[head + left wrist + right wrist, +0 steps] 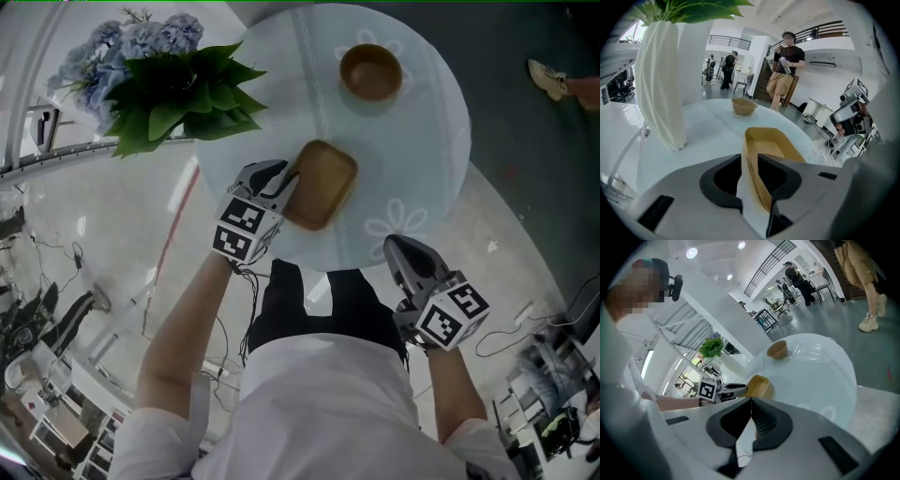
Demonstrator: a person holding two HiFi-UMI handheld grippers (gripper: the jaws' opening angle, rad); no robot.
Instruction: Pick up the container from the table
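Observation:
A rectangular wooden container [322, 183] sits near the front of the round white table [422, 150]. My left gripper [284, 187] is shut on the container's left wall; in the left gripper view that wall [754, 176] stands between the jaws, and the container [774, 145] stretches away beyond them. My right gripper [398, 255] hangs at the table's near right edge, shut and holding nothing [751, 404]. The right gripper view shows the container [758, 386] with the left gripper [740, 389] on it.
A round wooden bowl [370, 71] stands at the table's far side. A white ribbed vase [660, 89] with flowers and leaves [159, 80] stands at the table's left. People stand in the background [784, 70]. A shoe [548, 80] is on the floor at the right.

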